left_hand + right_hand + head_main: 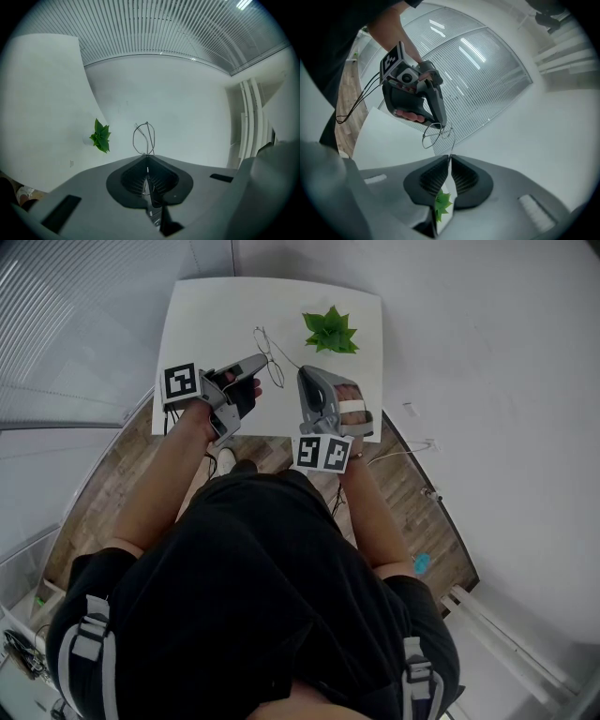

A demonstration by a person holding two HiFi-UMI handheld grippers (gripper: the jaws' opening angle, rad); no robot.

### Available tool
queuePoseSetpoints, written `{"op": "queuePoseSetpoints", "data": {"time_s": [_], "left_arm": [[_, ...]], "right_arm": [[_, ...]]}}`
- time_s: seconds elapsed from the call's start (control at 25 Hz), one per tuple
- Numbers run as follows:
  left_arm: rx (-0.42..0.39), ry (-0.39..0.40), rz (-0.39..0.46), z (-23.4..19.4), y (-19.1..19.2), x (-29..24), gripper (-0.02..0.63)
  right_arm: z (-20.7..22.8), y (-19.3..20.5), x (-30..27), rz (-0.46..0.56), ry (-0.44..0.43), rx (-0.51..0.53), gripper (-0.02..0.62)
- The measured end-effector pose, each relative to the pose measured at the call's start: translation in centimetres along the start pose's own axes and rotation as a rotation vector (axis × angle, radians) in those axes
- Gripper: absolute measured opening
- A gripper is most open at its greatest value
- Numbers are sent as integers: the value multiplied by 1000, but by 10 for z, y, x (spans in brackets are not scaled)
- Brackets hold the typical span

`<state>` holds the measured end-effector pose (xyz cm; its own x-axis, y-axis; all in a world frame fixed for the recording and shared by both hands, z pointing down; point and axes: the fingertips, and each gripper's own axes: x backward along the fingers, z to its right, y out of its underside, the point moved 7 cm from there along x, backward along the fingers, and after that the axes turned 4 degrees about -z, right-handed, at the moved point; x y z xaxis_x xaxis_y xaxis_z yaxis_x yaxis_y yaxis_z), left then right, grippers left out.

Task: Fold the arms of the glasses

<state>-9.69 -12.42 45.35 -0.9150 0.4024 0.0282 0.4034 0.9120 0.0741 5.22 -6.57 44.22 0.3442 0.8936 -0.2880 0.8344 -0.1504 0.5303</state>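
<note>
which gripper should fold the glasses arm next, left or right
Right. The right gripper is shut on the tip of the open arm, so it can probably swing it in; the left gripper clamps the glasses, steadying them.

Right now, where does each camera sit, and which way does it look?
Head view: on the person's head, looking steeply down at the white table, glasses and plant; black shirt, forearms, left gripper and right gripper show.
Left gripper view: on the left gripper, looking along its jaws at glasses and plant; hardly any body shows.
Right gripper view: on the right gripper, facing glasses and left gripper; the left hand shows.
Shared: all see glasses and plant.
</note>
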Motion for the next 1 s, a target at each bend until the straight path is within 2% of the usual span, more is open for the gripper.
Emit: {"op": "queuePoseSetpoints", "data": {"time_s": [1.0], "left_arm": [[-5, 58, 2, 5, -1, -2, 12]], "right_arm": [[-28, -9, 2, 100, -173, 141, 64]]}}
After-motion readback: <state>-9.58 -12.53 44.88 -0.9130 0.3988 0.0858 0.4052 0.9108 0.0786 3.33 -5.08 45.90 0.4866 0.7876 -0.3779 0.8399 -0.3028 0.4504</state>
